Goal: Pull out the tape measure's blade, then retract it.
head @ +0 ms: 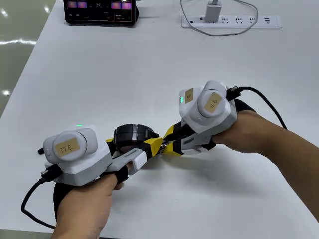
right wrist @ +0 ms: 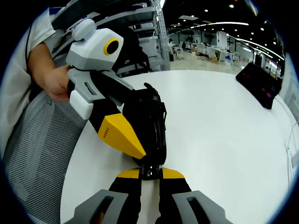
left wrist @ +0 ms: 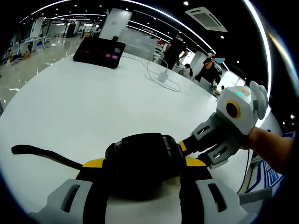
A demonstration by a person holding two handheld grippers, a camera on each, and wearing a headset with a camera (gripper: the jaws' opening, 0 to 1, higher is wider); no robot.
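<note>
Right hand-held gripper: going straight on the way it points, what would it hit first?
The tape measure: the right hand-held gripper pinches its blade tip, and the black case sits directly ahead, held by the left hand-held gripper.

The head camera looked forward and down from above the person's hands, at moderate range, onto the white table (head: pixel 99 74). The tablet (head: pixel 100 11) and power strip (head: pixel 234 21) lay at the far edge.

The left gripper camera sat low, directly behind the tape measure (left wrist: pixel 142 161), and faced across the table toward the tablet (left wrist: pixel 99 50).

The right gripper camera sat equally near at the tape measure's (right wrist: pixel 152 112) opposite end and faced back toward the person's torso (right wrist: pixel 18 70).

Both gripper views shared the tape measure, and each included the opposing unit: the right gripper (left wrist: pixel 186 151) and the left gripper (right wrist: pixel 148 140). All three views shared the tablet (right wrist: pixel 261 86).
</note>
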